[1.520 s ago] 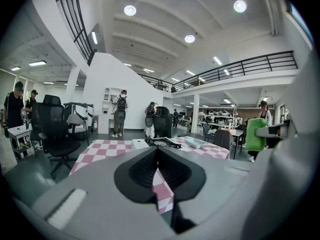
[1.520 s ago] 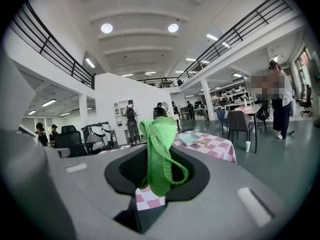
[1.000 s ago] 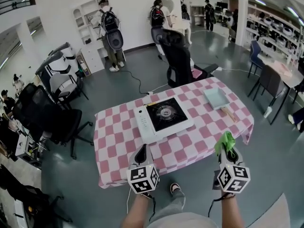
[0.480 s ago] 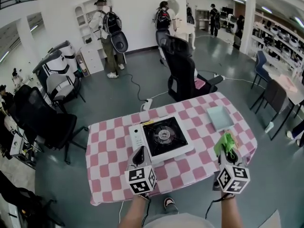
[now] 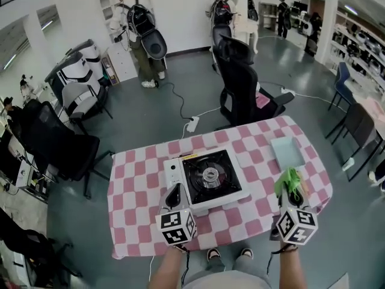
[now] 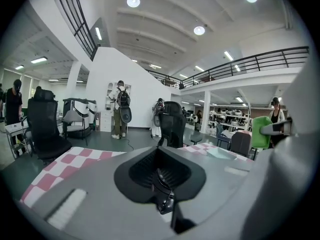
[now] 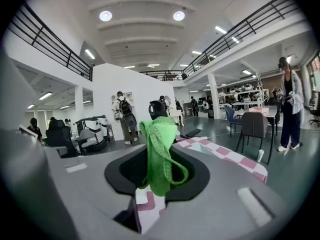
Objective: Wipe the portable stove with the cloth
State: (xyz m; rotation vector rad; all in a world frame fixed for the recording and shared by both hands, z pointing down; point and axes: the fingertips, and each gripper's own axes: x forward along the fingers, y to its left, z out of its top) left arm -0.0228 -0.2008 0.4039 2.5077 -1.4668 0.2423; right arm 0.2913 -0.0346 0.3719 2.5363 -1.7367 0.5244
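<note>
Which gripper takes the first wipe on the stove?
Right. The right gripper clamps the green cloth, just right of the portable stove. The left gripper is shut and empty by the stove's front-left corner.

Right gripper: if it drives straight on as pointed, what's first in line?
Probably the pale blue tray, straight ahead of the right gripper and its green cloth in the head view. Height is unclear: that gripper's view looks level, so it may pass over, toward the black office chair.
</note>
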